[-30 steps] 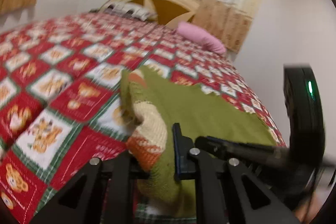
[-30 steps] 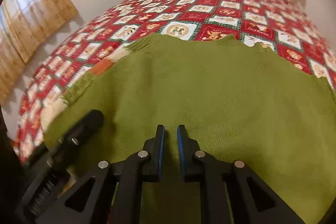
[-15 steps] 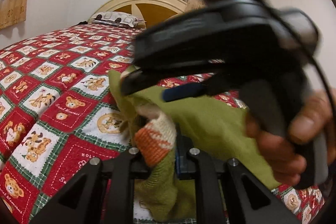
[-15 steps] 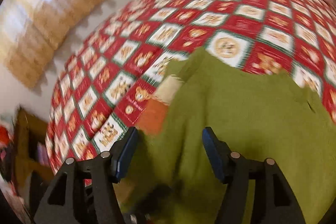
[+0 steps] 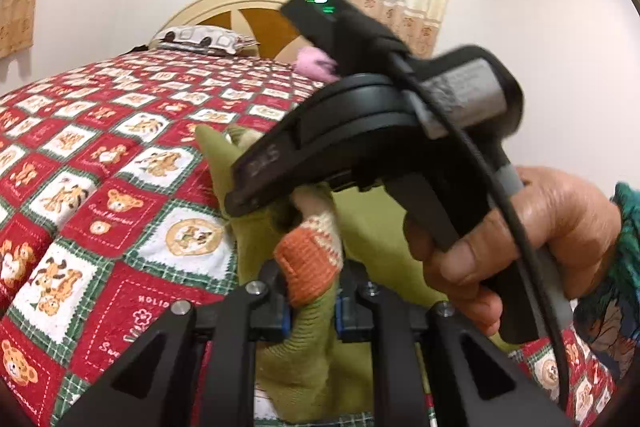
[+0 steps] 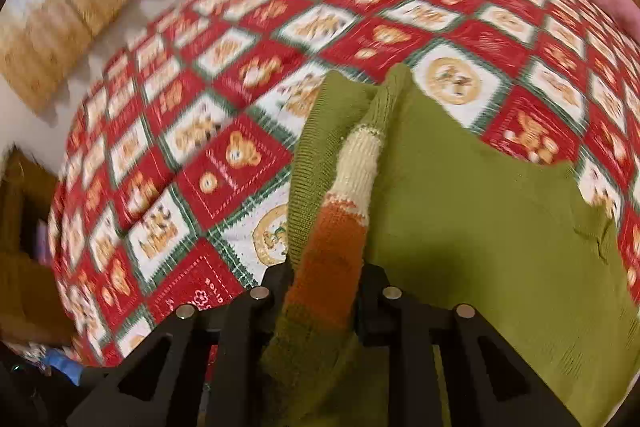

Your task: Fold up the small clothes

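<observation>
While the green sweater (image 6: 480,227) lies spread on the bear-print quilt (image 5: 100,187) from six toward three o'clock, my left gripper (image 5: 310,311) is clenched on its striped sleeve (image 5: 308,263). My right gripper (image 6: 322,291), gaping half a second ago, now pinches the sleeve's orange band too. I see no containers. My right hand (image 5: 520,239) has dropped toward four o'clock.
</observation>
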Demonstrator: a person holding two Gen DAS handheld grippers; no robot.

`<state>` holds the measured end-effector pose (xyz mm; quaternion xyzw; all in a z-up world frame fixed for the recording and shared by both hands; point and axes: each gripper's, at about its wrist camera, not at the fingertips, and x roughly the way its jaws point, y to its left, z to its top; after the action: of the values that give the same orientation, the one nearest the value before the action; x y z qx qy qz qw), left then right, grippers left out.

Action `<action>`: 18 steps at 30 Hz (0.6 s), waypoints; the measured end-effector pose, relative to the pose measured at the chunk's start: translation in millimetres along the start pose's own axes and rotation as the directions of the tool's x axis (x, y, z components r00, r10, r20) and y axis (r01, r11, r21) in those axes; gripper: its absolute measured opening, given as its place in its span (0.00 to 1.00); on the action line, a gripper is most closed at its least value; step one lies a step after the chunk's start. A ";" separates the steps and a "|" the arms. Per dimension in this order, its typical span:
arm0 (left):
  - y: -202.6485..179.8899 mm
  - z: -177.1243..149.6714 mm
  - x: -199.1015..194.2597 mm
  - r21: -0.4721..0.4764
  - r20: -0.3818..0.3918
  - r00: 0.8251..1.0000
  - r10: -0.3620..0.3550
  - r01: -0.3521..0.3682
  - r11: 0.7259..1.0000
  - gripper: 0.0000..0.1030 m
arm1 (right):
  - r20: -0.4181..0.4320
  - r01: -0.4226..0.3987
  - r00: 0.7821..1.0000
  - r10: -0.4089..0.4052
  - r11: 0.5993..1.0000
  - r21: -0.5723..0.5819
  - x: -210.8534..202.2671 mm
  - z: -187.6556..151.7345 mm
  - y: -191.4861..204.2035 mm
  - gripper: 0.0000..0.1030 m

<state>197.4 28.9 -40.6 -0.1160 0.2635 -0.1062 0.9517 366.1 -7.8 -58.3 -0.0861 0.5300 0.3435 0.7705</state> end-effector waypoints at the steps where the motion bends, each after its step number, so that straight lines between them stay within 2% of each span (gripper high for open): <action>1: -3.1 1.1 -0.7 0.013 0.003 1.000 -0.004 0.004 1.000 0.15 | 0.024 -0.008 1.000 0.007 1.000 0.021 -6.1 -3.5 -4.0 0.19; 6: -26.7 6.8 -7.1 0.082 0.011 0.999 -0.045 0.044 0.996 0.15 | 0.149 -0.100 0.986 0.074 0.980 0.174 -45.7 -25.3 -39.6 0.18; 11: -64.2 18.9 -10.6 0.158 0.026 0.994 -0.106 0.101 0.982 0.15 | 0.235 -0.146 0.968 0.085 0.956 0.255 -87.8 -47.6 -73.5 0.17; 15: -105.5 24.1 -6.7 0.237 0.023 0.987 -0.157 0.147 0.960 0.15 | 0.287 -0.145 0.956 0.057 0.945 0.294 -125.8 -69.8 -103.4 0.17; 18: -133.4 22.0 -1.3 0.262 0.004 0.981 -0.194 0.186 0.947 0.15 | 0.285 -0.103 0.958 0.013 0.948 0.303 -145.3 -87.9 -121.7 0.17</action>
<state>189.1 -93.9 15.3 -0.0162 0.2207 -0.2296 0.9478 345.7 -206.3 3.6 0.1029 0.4660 0.2863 0.8308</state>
